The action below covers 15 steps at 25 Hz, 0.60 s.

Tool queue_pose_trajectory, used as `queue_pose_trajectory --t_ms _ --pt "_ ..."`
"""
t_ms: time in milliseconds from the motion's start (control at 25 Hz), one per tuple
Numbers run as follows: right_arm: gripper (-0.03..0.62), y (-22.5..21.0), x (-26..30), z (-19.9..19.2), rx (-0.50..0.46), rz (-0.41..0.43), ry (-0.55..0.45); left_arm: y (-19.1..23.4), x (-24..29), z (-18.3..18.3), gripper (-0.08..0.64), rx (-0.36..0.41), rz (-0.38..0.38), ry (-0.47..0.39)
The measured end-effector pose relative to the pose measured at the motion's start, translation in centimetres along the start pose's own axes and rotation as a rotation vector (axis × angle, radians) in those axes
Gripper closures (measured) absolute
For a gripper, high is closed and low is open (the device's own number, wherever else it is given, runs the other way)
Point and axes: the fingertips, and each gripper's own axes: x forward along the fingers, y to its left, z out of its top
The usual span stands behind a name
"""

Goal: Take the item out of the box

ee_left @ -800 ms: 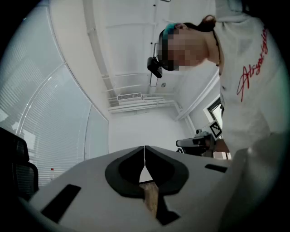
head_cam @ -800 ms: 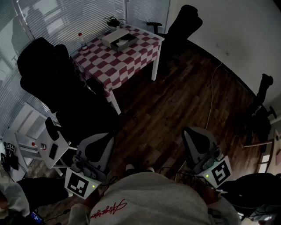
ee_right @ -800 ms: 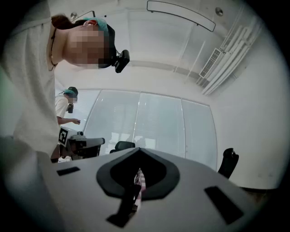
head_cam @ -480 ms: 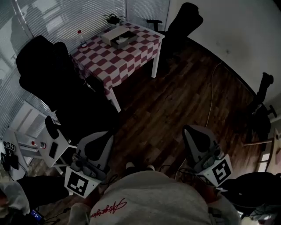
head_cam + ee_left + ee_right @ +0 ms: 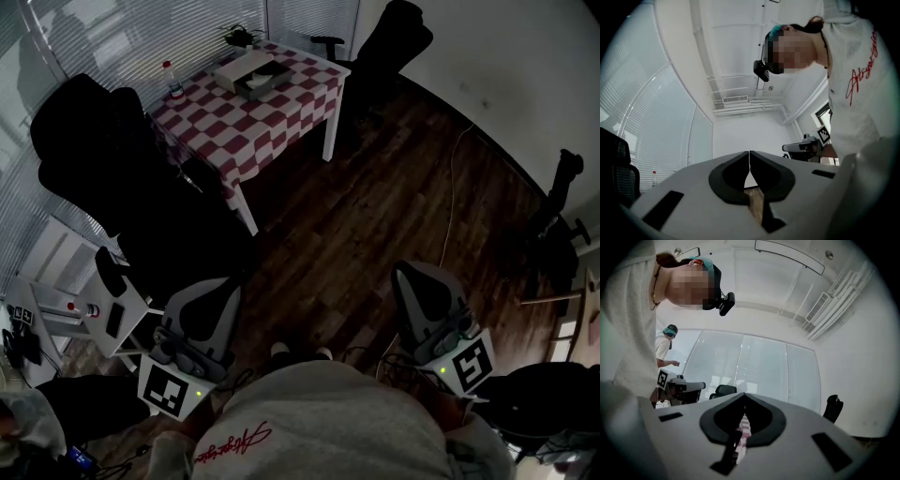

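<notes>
The head view is dim and underexposed. The black chair (image 5: 103,159) ahead of the left gripper (image 5: 208,298) sinks into featureless shadow, and weak daylight comes through the blinds (image 5: 141,37) beyond it. Both gripper views are bright and washed white, bent at the edges with black corners, and the near jaws are soft.

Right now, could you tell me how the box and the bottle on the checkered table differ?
The box is low, wide and pale; the bottle is slim, upright and red-capped. The box sits toward the far corner, the bottle by the left corner. Both stand on the checkered table.
</notes>
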Motion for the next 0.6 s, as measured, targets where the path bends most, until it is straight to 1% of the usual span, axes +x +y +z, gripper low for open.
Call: queue_pose_trajectory --t_ms 200,400,520,600 --pt "0.581 0.2 0.9 -0.1 -0.013 -0.028 -0.011 1.1 -0.7 -0.2 0.543 -0.008 0.010 -0.005" --pt "0.581 1.5 2.1 -0.8 -0.075 -0.049 0.039 2.3 -1.6 -0.1 0.543 -0.010 0.000 -0.016" --pt "0.581 2.3 2.6 -0.8 -0.053 -0.052 0.025 3.1 -2.3 -0.6 0.543 -0.008 -0.004 -0.002" --pt "0.581 3.0 2.9 -0.8 -0.047 -0.053 0.022 3.8 -2.8 -1.0 0.543 -0.012 0.012 0.016"
